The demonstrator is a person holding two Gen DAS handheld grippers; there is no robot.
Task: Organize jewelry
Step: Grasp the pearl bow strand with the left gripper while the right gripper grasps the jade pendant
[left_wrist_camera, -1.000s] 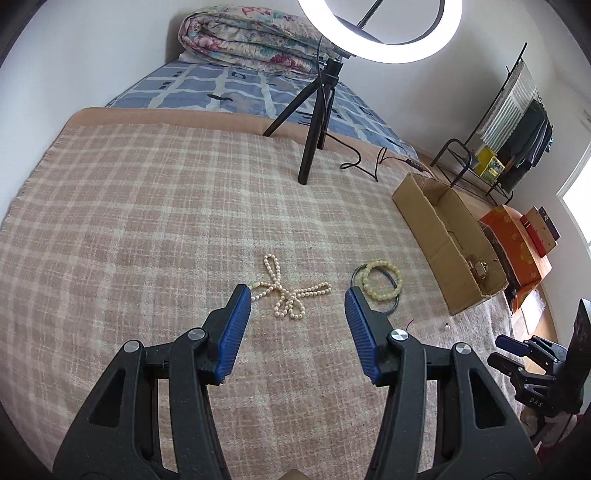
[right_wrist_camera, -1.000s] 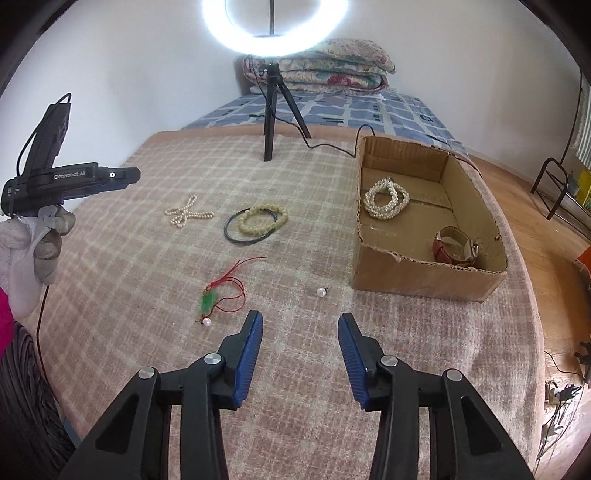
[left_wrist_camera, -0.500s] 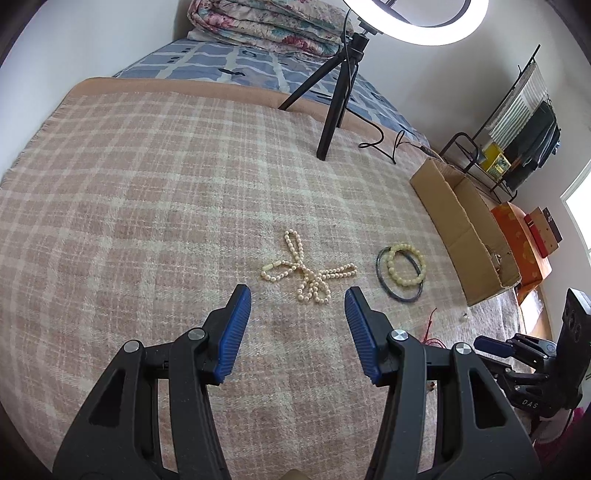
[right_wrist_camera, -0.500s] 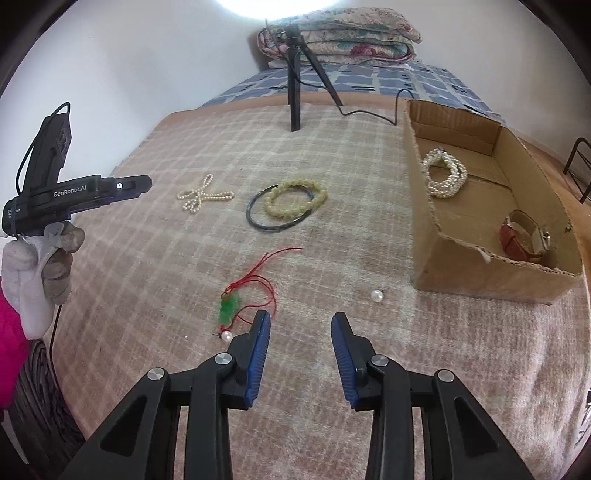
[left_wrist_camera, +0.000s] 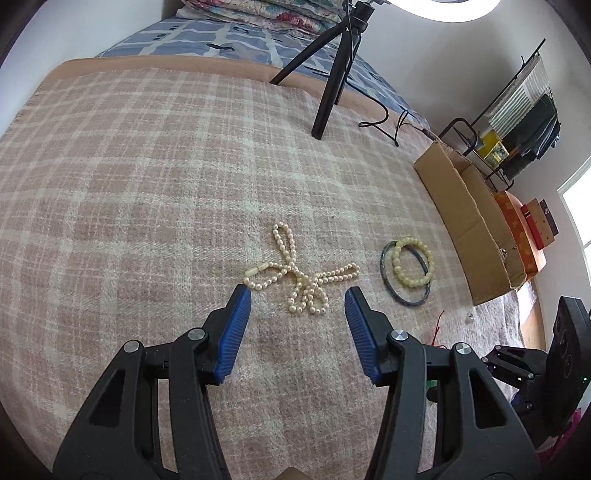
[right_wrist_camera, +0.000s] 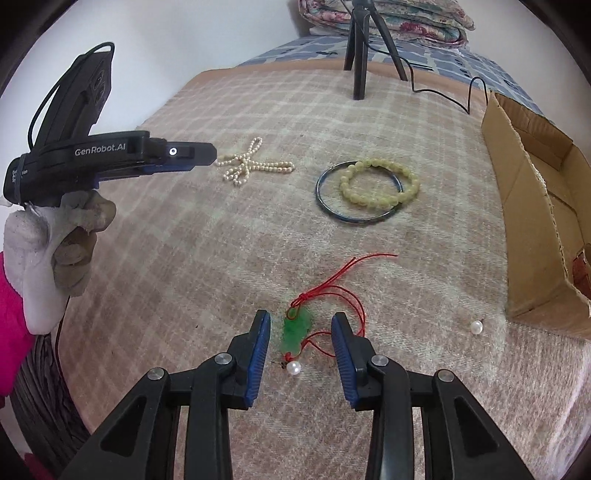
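Observation:
A tangled pearl necklace [left_wrist_camera: 301,278] lies on the plaid blanket just ahead of my open left gripper [left_wrist_camera: 297,299]; it also shows in the right wrist view [right_wrist_camera: 253,162]. A yellow bead bracelet [left_wrist_camera: 412,262] rests on a dark bangle [left_wrist_camera: 404,299] to its right. My right gripper [right_wrist_camera: 300,325] is open, its jaws on either side of a green pendant on red cord [right_wrist_camera: 297,328], with a pearl [right_wrist_camera: 294,368] at its near end. A loose pearl [right_wrist_camera: 476,326] lies near the cardboard box [right_wrist_camera: 532,236].
A ring-light tripod [left_wrist_camera: 330,81] stands at the back of the blanket with its cable [right_wrist_camera: 443,92] trailing to the box. Folded quilts [right_wrist_camera: 388,22] lie on the bed behind. The left gripper body [right_wrist_camera: 110,158] and gloved hand show at left in the right wrist view.
Both grippers have moved forward and down. The left has closed in on the pearl necklace. The right has come around the green pendant and its jaws have narrowed a little.

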